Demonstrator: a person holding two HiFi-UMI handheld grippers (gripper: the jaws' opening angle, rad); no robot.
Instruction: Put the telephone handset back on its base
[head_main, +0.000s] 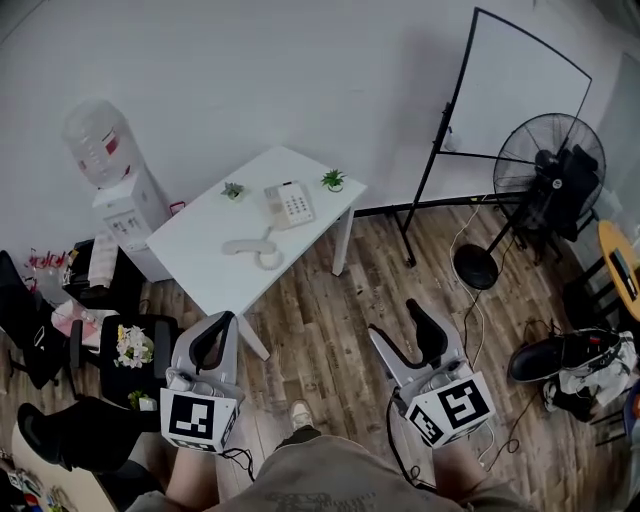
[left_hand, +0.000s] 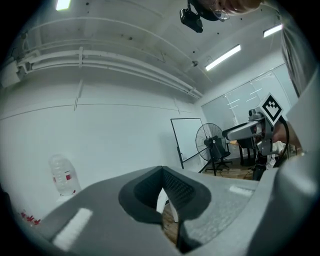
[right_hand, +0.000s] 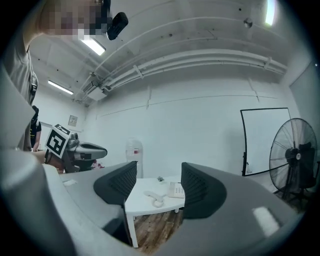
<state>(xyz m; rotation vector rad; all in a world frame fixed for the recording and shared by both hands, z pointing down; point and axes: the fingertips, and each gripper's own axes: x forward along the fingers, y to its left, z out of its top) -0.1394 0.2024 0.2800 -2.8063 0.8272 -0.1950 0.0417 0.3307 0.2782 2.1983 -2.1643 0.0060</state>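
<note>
The left gripper (head_main: 222, 322) has its jaws closed, tip against tip, with nothing caught between them; in the left gripper view (left_hand: 161, 171) only a sliver of floor and a desk leg shows below the meeting tips. The right gripper (head_main: 395, 318) has its jaws wide apart and empty; in the right gripper view (right_hand: 159, 172) the gap frames the desk (right_hand: 142, 204) far ahead. Both grippers are held low in front of the person, above the wooden floor (head_main: 330, 310) and well apart from the desk (head_main: 195, 245).

The handset (head_main: 243, 246) lies flat on the white desk, off the telephone base (head_main: 290, 204) and just beside it on the side nearer the person; its coiled cord (head_main: 269, 259) curls at one end. In the right gripper view the handset (right_hand: 151, 195) sits left of the telephone base (right_hand: 176, 190). Two small potted plants (head_main: 333, 179) stand at the far edge of the desk, one on either side of the base.

A water dispenser (head_main: 125, 205) stands left of the desk; a whiteboard (head_main: 520, 90) and a standing fan (head_main: 548, 160) are off to the right.
</note>
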